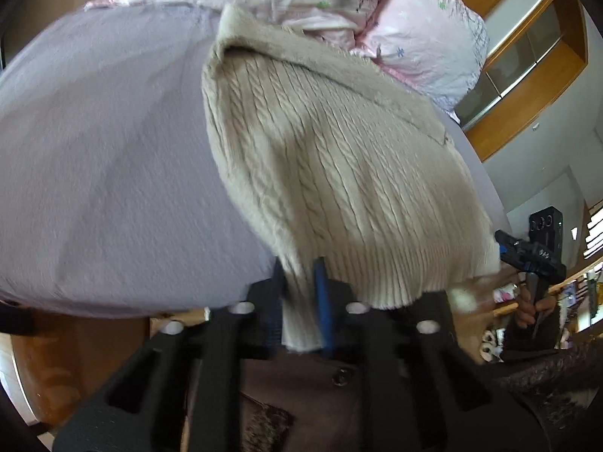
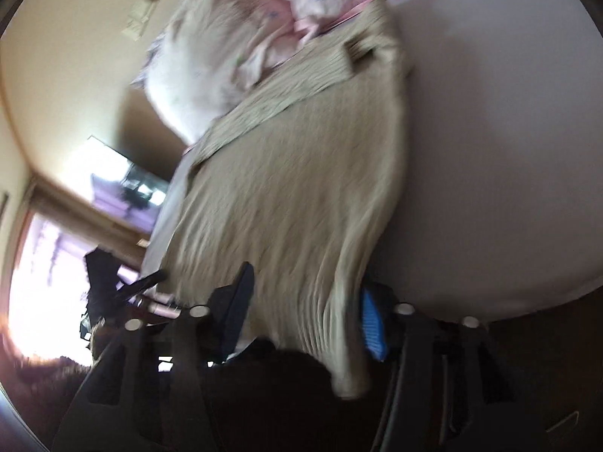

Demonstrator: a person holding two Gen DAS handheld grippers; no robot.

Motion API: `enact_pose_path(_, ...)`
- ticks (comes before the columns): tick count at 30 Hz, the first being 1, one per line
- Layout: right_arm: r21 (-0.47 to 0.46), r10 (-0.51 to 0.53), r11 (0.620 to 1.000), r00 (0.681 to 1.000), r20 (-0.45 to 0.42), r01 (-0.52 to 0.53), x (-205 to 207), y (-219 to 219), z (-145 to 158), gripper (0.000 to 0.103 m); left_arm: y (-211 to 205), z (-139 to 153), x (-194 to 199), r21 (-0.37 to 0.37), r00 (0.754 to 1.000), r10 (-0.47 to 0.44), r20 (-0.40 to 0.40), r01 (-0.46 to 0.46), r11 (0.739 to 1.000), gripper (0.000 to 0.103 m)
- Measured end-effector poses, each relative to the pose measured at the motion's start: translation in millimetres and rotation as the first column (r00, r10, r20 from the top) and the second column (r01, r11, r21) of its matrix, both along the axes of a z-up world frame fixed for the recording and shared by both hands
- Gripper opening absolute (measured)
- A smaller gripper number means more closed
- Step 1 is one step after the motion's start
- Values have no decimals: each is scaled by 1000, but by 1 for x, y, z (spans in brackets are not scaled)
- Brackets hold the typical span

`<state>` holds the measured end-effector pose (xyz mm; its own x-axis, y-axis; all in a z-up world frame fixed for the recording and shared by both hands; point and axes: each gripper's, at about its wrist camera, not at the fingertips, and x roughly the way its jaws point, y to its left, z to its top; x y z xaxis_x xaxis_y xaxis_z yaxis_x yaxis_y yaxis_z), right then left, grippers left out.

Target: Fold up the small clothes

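Note:
A beige cable-knit sweater (image 1: pixel 320 158) lies on the pale lilac bed sheet (image 1: pixel 105 158), its ribbed hem hanging over the bed's near edge. My left gripper (image 1: pixel 301 301) is shut on the hem, with fabric pinched between its blue pads. In the right wrist view the same sweater (image 2: pixel 294 188) is blurred; my right gripper (image 2: pixel 305 312) has the hem between its fingers, which stand fairly wide apart around the cloth. The right gripper also shows in the left wrist view (image 1: pixel 527 256) at the sweater's far hem corner.
A pink and white floral duvet (image 1: pixel 339 3) is piled at the head of the bed behind the sweater. Wooden shelving (image 1: pixel 535 67) stands at the right. A bright window (image 2: pixel 49 271) and a wall (image 2: pixel 75 56) lie left of the bed.

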<state>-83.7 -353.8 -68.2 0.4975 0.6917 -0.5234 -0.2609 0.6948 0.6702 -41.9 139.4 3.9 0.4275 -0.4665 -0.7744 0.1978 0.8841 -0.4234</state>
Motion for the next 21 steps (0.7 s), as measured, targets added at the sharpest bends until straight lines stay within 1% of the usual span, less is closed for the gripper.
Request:
enact_pose_path(1,8,27,1000,1000,-7,-27,1,3,-3,15,-3,-1,0,7,1000,0,5,-1,1000,12)
enact_pose_path(3,15,43,999,999,13,-43,5,9,-2,9,-2,1,3,-11,1000,1,10,-1,1000,10)
enact_pose_path(4,41,45,998,998,33,-46,7,9,2,8,-2,4,6,-25,1000,1,18,0,1000,10)
enact_pose_path(6,99,27,994,993,114,-39,11,6,19,8,0,14,12,-52,999,1,54,2,999,9)
enact_pose_path(8,154,-11,988,977,215,-23,20,-2,45,8,2,31,24,-60,992,9,123,-1,998,9)
enact_pose_path(10,191,-57,982,957,286,2,38,-8,72,8,5,47,42,-57,981,22,193,-11,998,9)
enact_pose_path(11,203,-79,979,948,309,16,48,-11,82,8,7,60,61,-50,969,33,245,-21,999,9)
enact_pose_path(13,222,-151,972,921,359,73,82,-16,108,8,8,74,91,-44,952,46,303,-34,998,9)
enact_pose_path(14,239,-181,966,912,368,95,101,-18,116,8,7,84,121,-48,938,67,340,-54,997,9)
enact_pose_path(15,265,-217,957,905,367,122,123,-21,123,8,7,90,139,-55,931,82,355,-67,996,9)
enact_pose_path(16,296,-258,942,901,347,156,149,-25,126,8,6,93,162,-67,924,105,369,-86,994,9)
enact_pose_path(17,316,-290,930,901,322,187,170,-26,126,8,4,94,192,-76,917,133,377,-113,991,9)
enact_pose_path(18,319,-329,918,902,279,236,195,-28,121,8,1,92,219,-66,914,156,373,-142,988,9)
enact_pose_path(19,294,-371,906,904,212,303,224,-27,112,9,-3,81,255,-38,920,176,350,-174,984,9)
enact_pose_path(20,234,-407,899,902,141,369,251,-24,100,9,-3,68,281,-33,934,195,299,-194,980,9)
enact_pose_path(21,193,-424,895,901,91,402,267,-21,91,9,-1,57,298,-36,947,206,245,-204,978,9)
